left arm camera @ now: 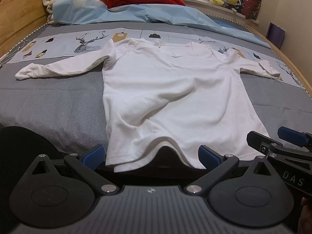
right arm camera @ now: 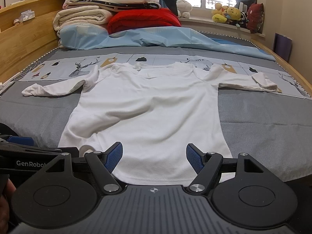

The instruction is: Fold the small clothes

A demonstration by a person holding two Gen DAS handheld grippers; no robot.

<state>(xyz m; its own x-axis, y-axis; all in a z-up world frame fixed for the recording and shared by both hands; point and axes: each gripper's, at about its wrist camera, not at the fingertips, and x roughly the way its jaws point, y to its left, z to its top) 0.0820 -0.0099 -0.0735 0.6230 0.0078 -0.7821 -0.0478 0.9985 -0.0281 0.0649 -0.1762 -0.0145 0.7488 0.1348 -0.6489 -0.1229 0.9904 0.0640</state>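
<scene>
A small white long-sleeved shirt (left arm camera: 171, 89) (right arm camera: 152, 109) lies spread flat on the grey bed cover, both sleeves stretched out sideways and the collar at the far end. Its hem hangs over the near edge of the bed. My left gripper (left arm camera: 152, 157) is open at the hem's left part, the cloth lying between its blue pads without being pinched. My right gripper (right arm camera: 154, 159) is open over the hem's right part, with the white fabric between its fingers. The right gripper (left arm camera: 280, 142) also shows at the right edge of the left wrist view.
Folded blankets (right arm camera: 81, 17), a red quilt (right arm camera: 144, 19) and a light blue sheet (right arm camera: 148, 37) pile up at the head of the bed. Plush toys (right arm camera: 230, 14) sit on the window sill. A wooden bed frame (right arm camera: 23, 42) runs along the left; a patterned strip (right arm camera: 64, 68) crosses under the sleeves.
</scene>
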